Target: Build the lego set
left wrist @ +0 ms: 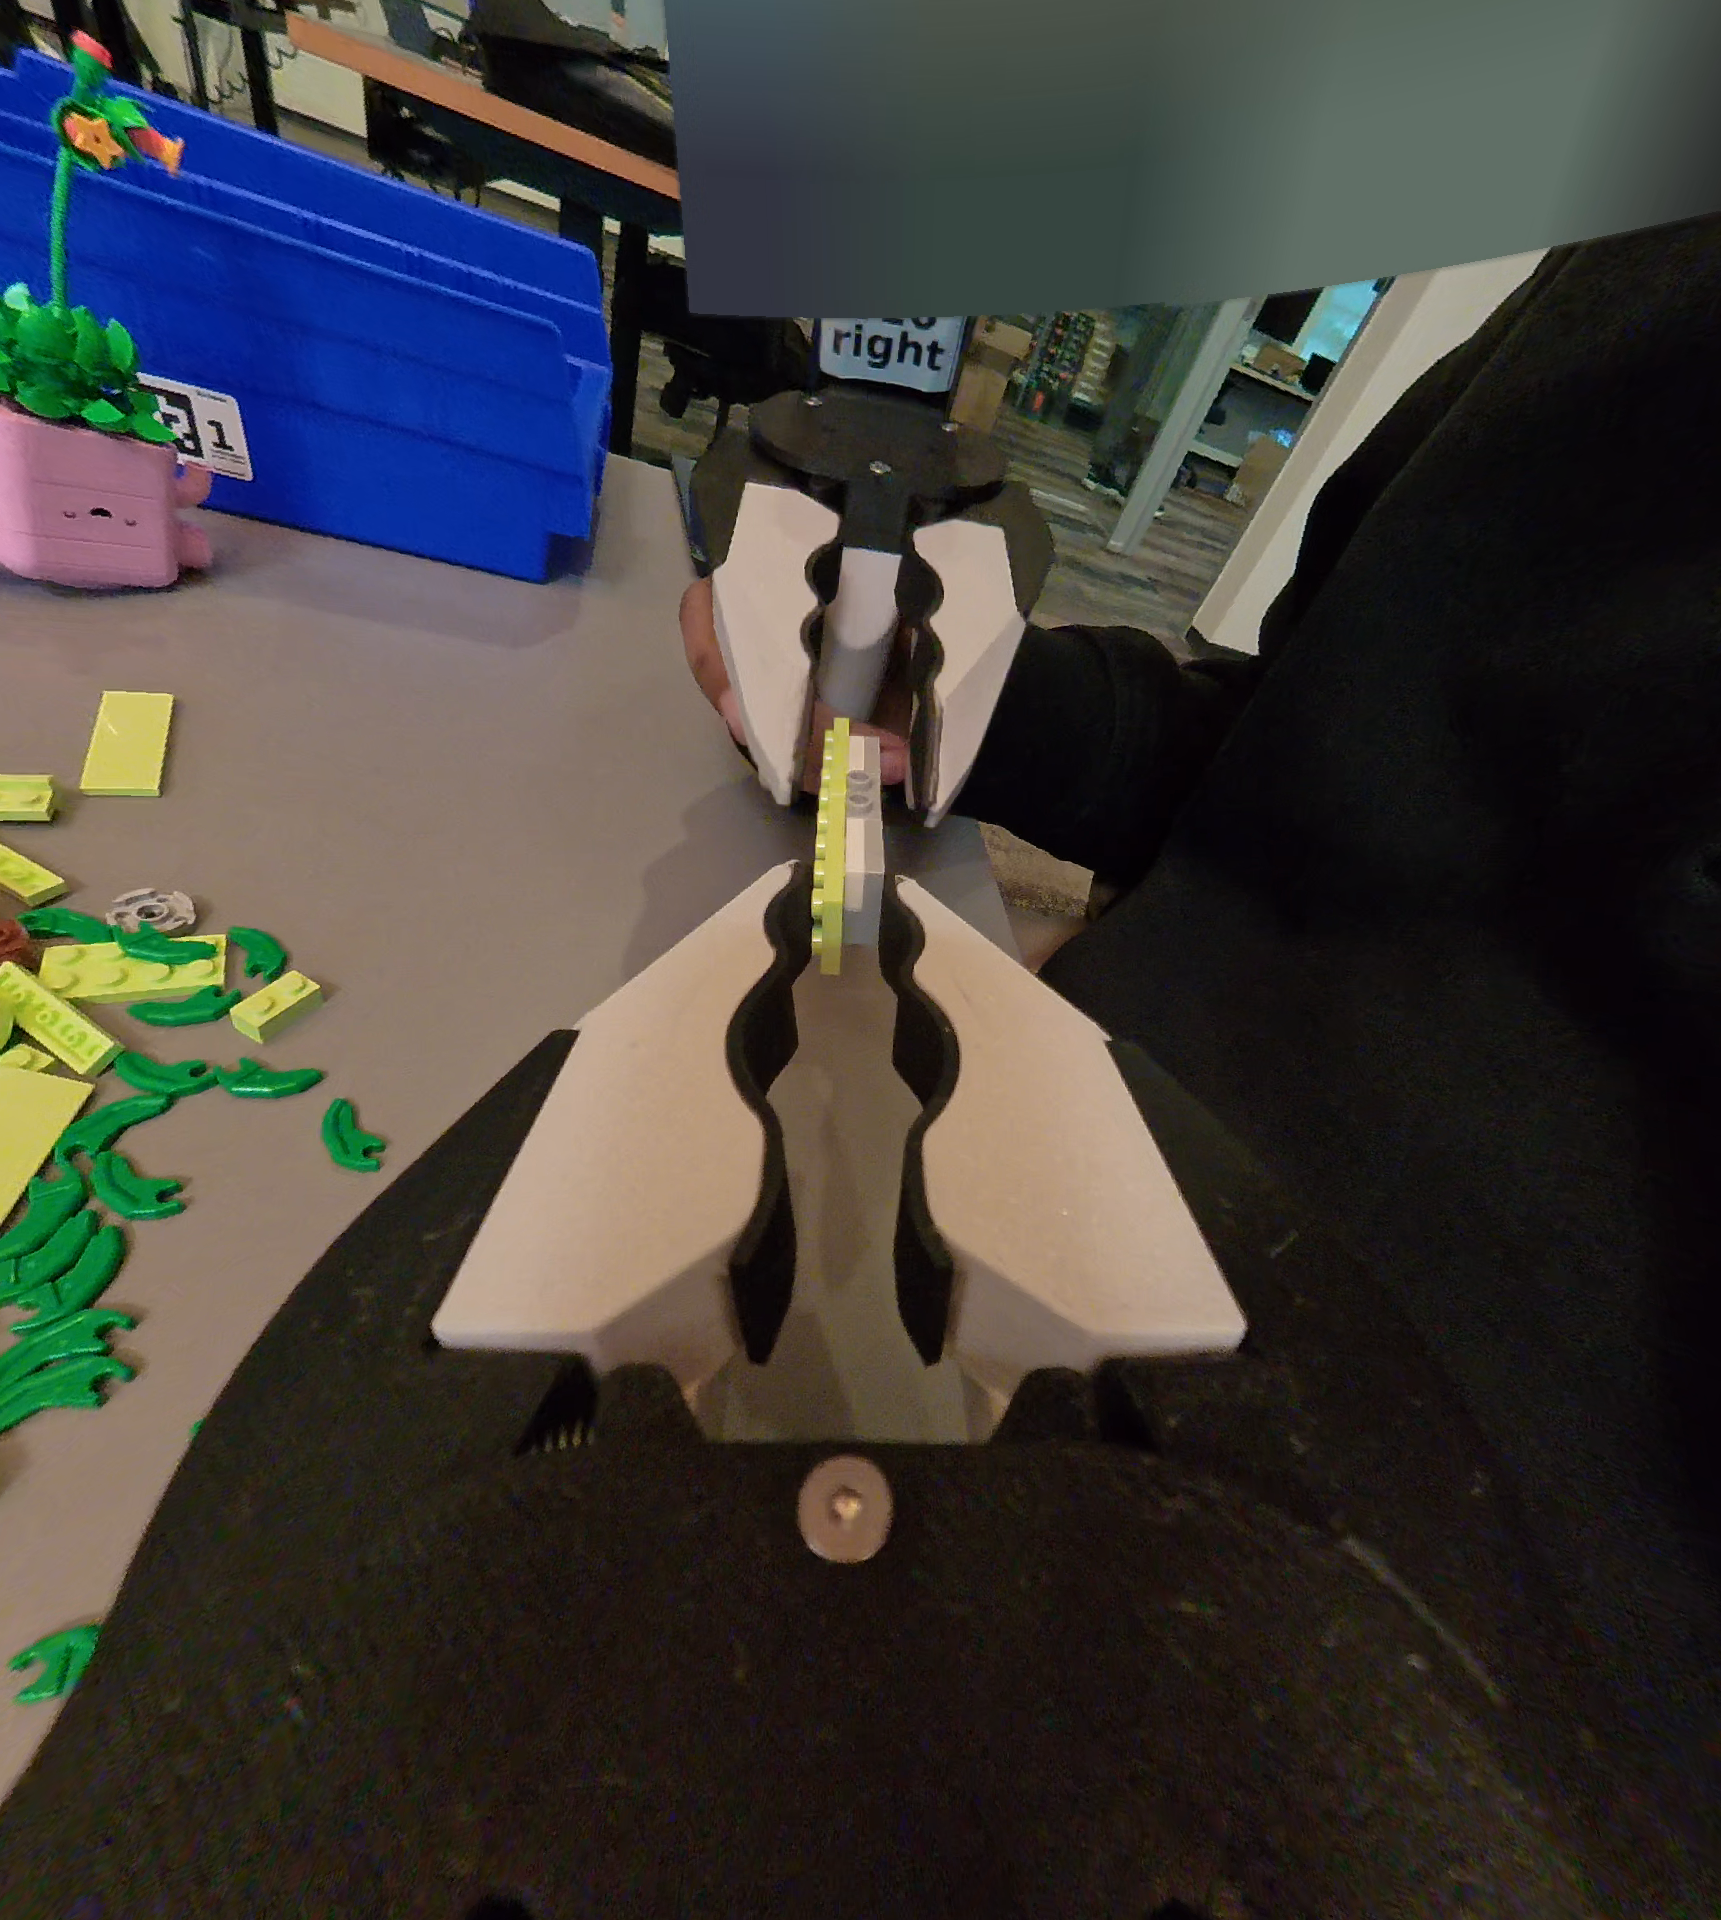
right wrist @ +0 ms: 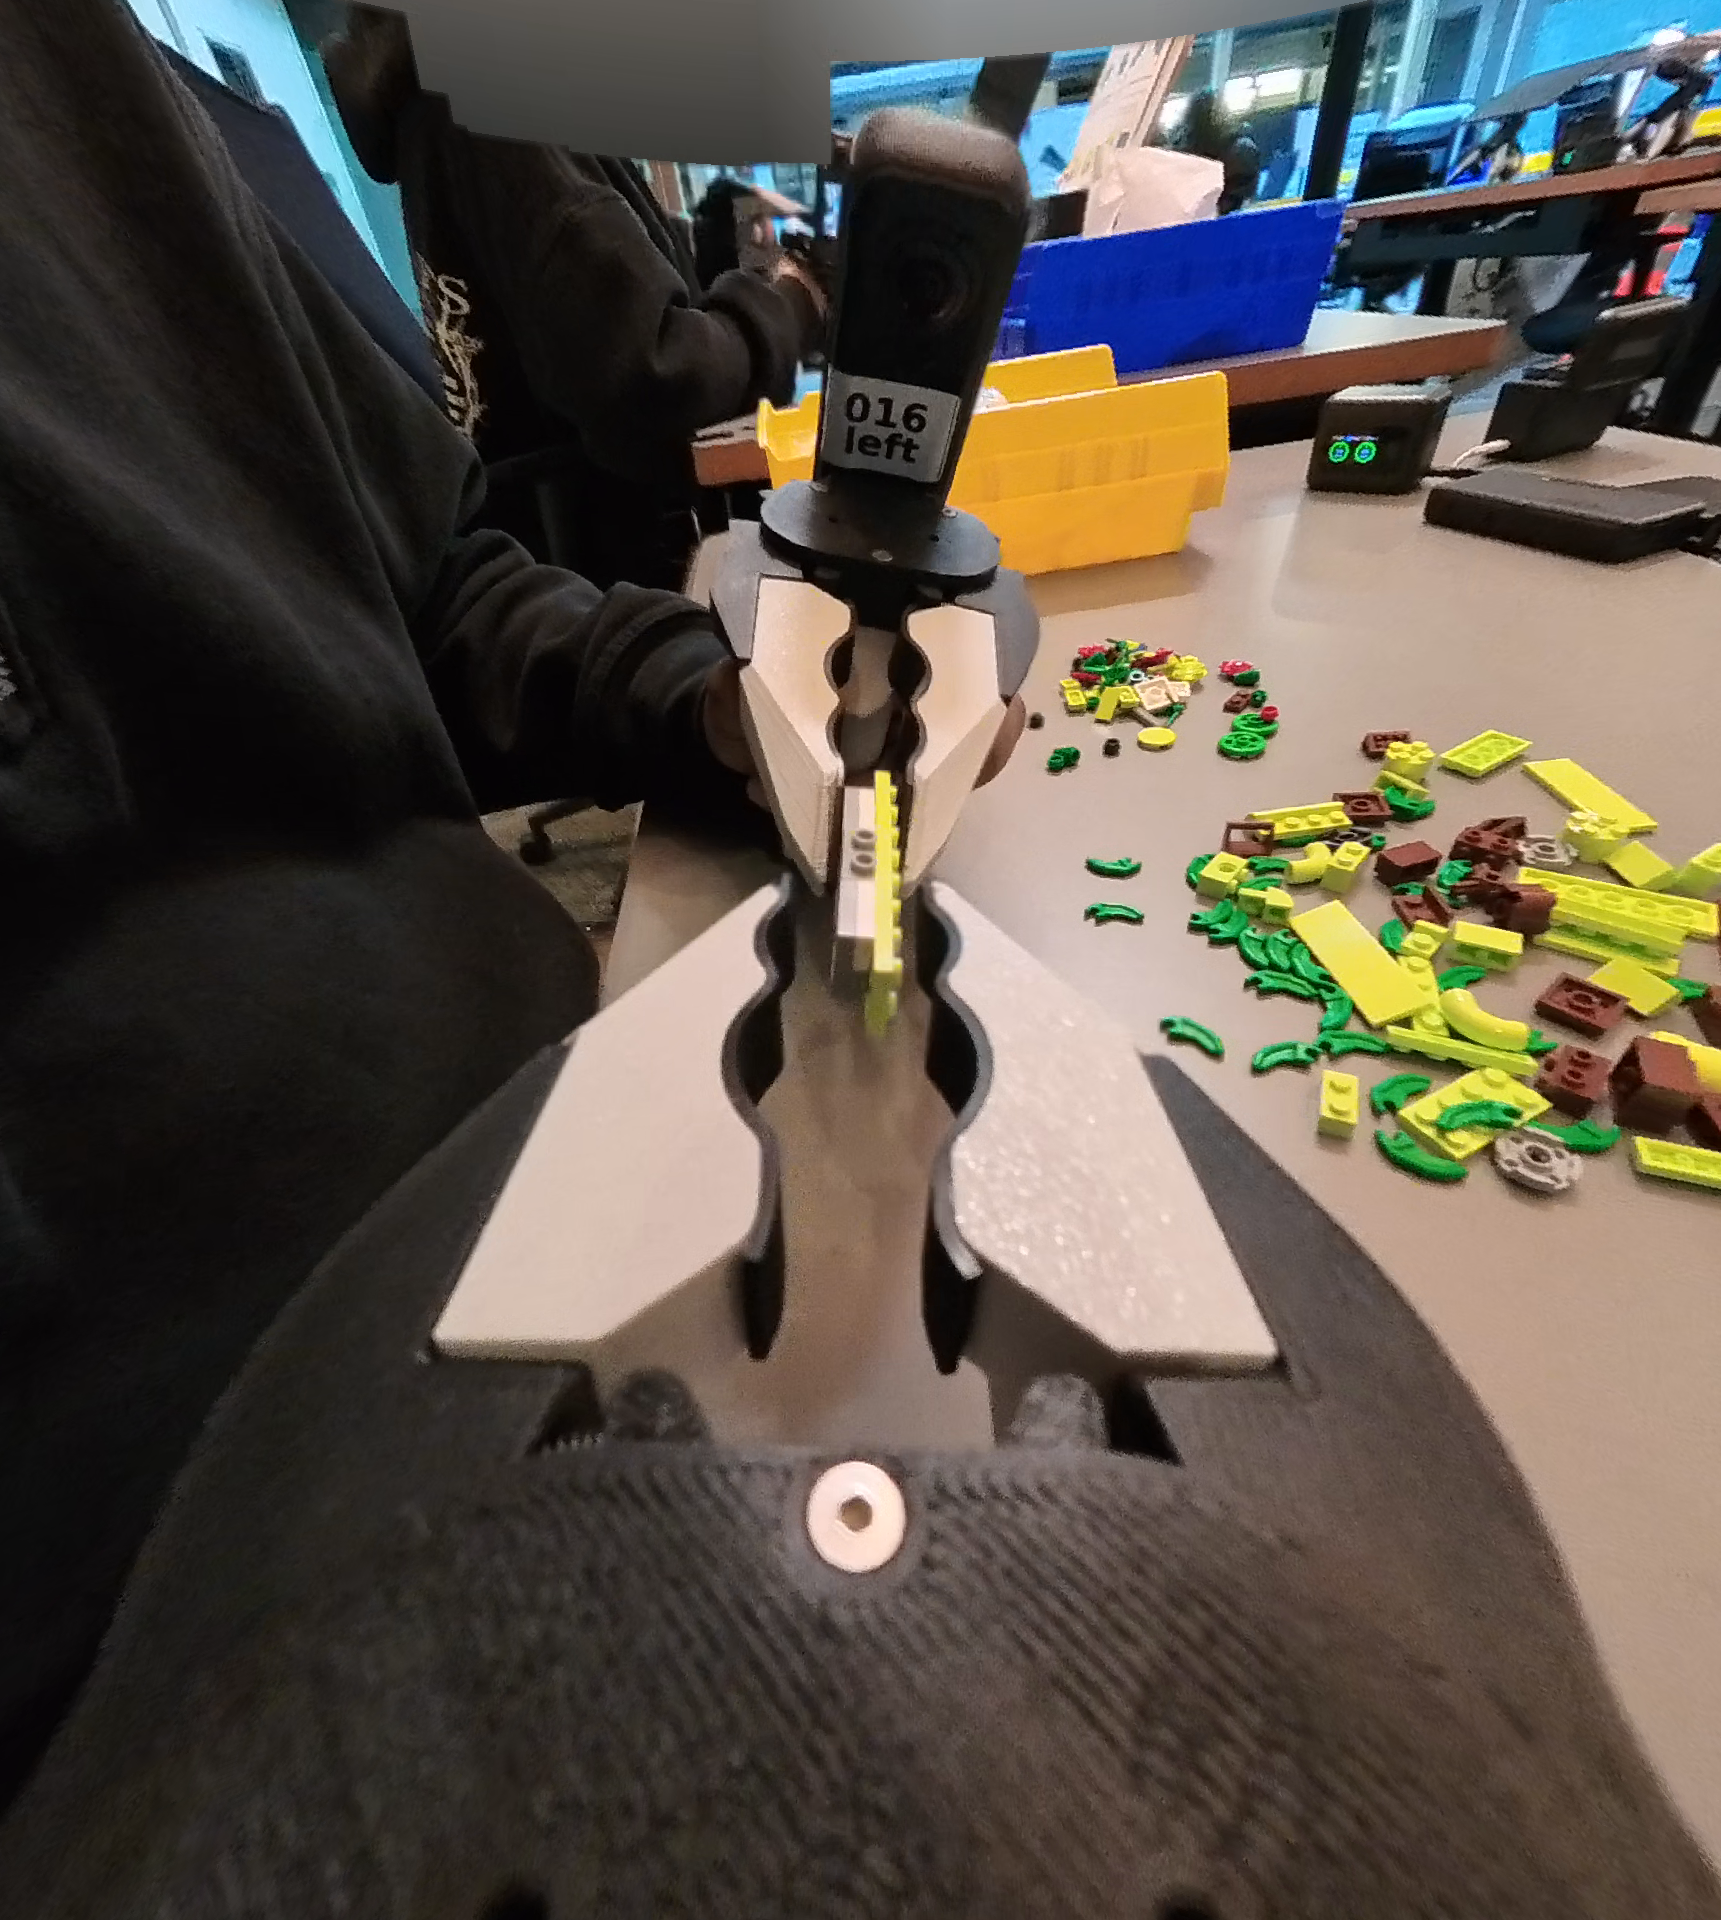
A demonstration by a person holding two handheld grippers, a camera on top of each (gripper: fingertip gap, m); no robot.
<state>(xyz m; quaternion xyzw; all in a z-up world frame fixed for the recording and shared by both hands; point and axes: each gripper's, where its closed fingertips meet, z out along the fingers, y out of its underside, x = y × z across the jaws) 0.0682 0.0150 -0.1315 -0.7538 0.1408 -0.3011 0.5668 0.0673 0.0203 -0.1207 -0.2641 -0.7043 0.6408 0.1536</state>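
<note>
Lego pieces (left wrist: 56, 1039), lime, green and brown, lie scattered on the grey table (left wrist: 482, 727), left of the lime plate with a grey brick (left wrist: 848, 847). That assembly hangs above the table edge, edge-on, between two facing grippers. Left gripper (left wrist: 843, 914) grips its near end; right gripper (left wrist: 856, 800) clamps its far end.

Two grippers, the left gripper (left wrist: 840, 883) and right gripper (right wrist: 856, 894), meet tip to tip; between them one lime plate (left wrist: 832, 852) with one grey brick (left wrist: 864, 831); one pink pot model (left wrist: 66, 488) far left; one yellow bin (right wrist: 1105, 468); loose pieces (right wrist: 1479, 966) too many to count
</note>
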